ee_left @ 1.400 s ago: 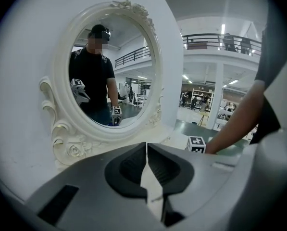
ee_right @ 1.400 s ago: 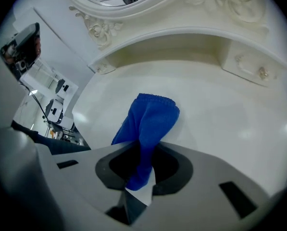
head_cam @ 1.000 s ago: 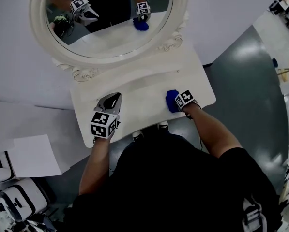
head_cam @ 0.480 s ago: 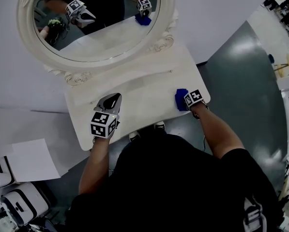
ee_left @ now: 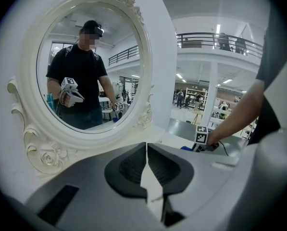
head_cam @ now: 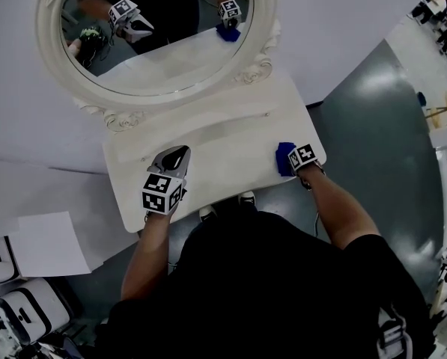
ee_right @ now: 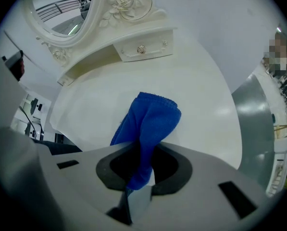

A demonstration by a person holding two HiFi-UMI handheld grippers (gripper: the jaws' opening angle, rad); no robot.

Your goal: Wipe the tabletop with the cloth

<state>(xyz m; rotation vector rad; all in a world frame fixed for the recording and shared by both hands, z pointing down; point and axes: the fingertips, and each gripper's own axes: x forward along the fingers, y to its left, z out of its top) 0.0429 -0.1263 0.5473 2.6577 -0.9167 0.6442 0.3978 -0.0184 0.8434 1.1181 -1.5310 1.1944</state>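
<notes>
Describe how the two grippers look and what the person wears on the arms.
Both the left gripper and the right gripper have light grey moulded bodies, with dark, curved inner faces to the jaws. Each carries a white cube printed with black square markers. The person wears a black short-sleeved top; the forearms are bare.

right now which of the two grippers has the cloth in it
The right gripper: its fingers are shut on the blue cloth, which hangs out in front of them. The left gripper is shut with nothing between its fingers.
</notes>
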